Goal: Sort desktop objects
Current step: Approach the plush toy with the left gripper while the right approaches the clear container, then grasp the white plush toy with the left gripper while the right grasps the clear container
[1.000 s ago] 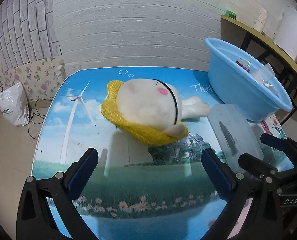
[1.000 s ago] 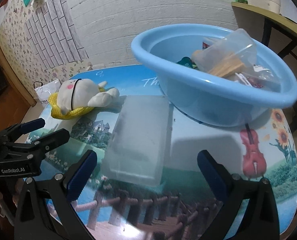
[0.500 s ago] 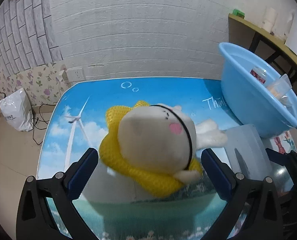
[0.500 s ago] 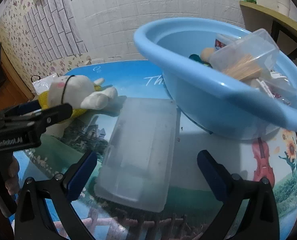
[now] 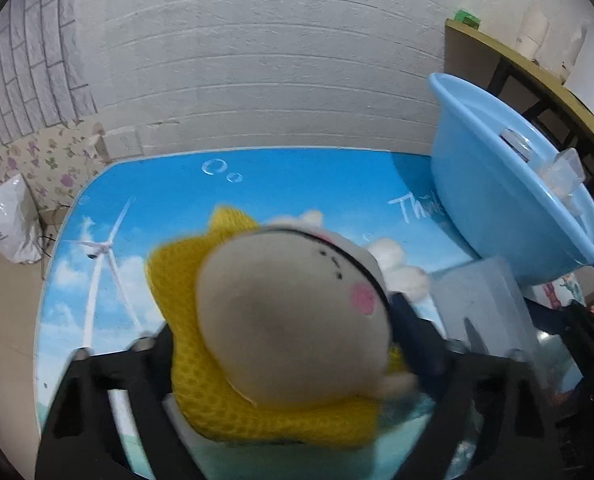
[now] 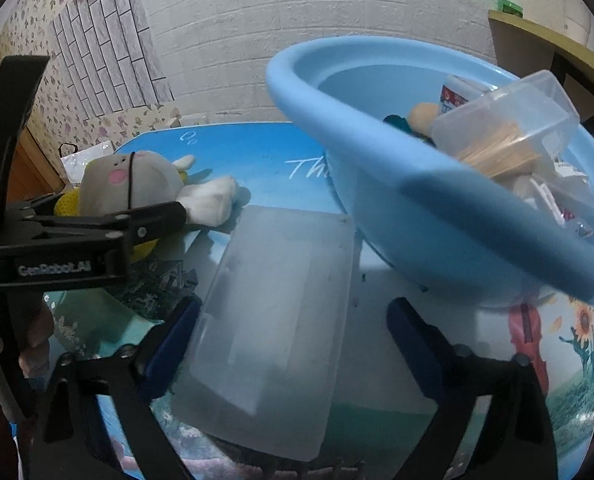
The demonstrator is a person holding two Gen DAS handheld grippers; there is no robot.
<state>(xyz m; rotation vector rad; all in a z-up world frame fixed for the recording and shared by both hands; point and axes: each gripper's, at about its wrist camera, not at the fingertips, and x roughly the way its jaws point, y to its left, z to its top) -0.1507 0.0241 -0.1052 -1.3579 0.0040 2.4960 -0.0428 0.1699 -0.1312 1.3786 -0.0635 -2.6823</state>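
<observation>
A white plush toy (image 5: 297, 320) in a yellow knitted piece (image 5: 201, 280) lies on the picture-printed table (image 5: 281, 176). My left gripper (image 5: 285, 340) has its jaws around the toy, one finger at each side, pressing on it. The toy also shows in the right wrist view (image 6: 137, 184), with the left gripper's finger (image 6: 109, 224) along it. A flat translucent plastic lid (image 6: 273, 320) lies on the table. My right gripper (image 6: 293, 328) is open, its fingers at either side of the lid's near part. A light blue basin (image 6: 417, 184) holds several items.
A clear plastic box (image 6: 509, 132) of wooden sticks lies in the basin with other small items. A wooden shelf (image 5: 537, 76) stands behind the basin. A white plastic bag (image 5: 5, 228) sits on the floor at the left. A brick wall is behind the table.
My left gripper moved forward onto the plush toy and its jaws closed in around it. My right gripper moved closer over the translucent lid and narrowed its opening.
</observation>
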